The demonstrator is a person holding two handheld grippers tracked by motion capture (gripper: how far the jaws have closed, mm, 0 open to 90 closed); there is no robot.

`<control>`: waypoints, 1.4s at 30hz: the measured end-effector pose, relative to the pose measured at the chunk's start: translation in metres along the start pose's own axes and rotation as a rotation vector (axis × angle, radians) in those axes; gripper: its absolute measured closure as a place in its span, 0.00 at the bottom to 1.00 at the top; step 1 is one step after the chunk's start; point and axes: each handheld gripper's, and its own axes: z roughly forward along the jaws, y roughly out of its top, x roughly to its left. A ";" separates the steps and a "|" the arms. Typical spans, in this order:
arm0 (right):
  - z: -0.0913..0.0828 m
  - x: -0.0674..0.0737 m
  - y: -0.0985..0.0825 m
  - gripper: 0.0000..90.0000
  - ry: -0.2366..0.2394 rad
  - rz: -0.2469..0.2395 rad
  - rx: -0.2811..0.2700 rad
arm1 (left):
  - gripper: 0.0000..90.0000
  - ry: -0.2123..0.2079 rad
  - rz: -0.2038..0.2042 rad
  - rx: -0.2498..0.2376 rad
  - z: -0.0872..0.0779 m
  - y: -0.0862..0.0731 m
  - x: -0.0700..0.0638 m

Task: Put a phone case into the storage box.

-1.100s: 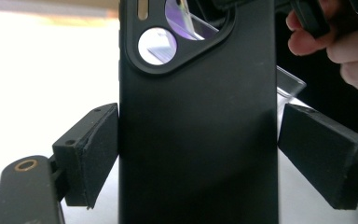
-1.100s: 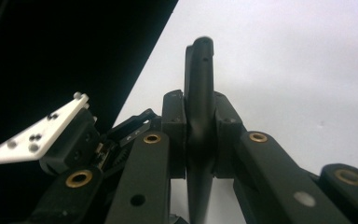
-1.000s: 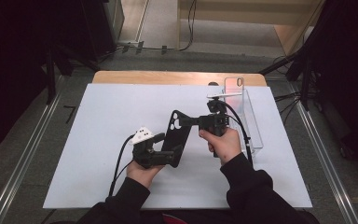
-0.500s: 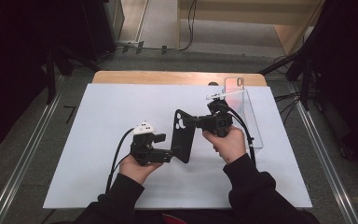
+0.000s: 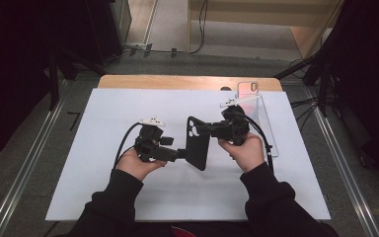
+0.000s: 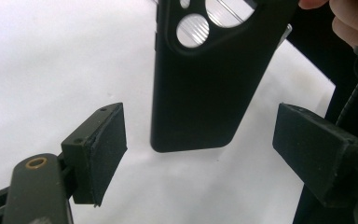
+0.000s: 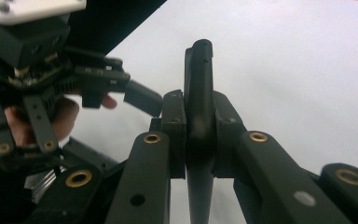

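Spread across the wooden table (image 5: 128,81), one white mat (image 5: 128,197), no legible writing anywhere. At far right, a clear tray (image 5: 266,118) with a phone-like item (image 5: 248,89), hard to make out. Held above mid-mat, one black phone case (image 5: 198,143), top cut off in the left gripper view. Clamped on its edge, the right gripper (image 5: 208,131); spread wide, touching nothing, the left gripper (image 6: 200,140).

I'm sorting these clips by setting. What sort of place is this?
Probably a lab or studio recording bay, not a home. A white sheet covers the table, metal rails run along the floor on both sides, cables trail across the floor behind, and dark equipment stands flank the table.
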 end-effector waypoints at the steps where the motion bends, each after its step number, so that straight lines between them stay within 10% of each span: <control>1: 0.000 0.000 0.000 0.85 -0.003 -0.009 -0.001 | 0.19 0.002 0.012 0.006 -0.001 0.002 0.000; 7: -0.001 0.000 -0.001 0.85 0.004 -0.052 -0.003 | 0.25 -0.037 0.054 0.025 -0.005 0.015 -0.001; 12: -0.002 -0.001 -0.001 0.85 0.026 -0.100 0.011 | 0.25 0.016 0.082 0.079 -0.005 0.021 -0.002; 42: 0.003 0.004 -0.007 0.85 0.281 -0.289 0.074 | 0.32 -0.131 0.276 0.061 -0.006 0.018 -0.001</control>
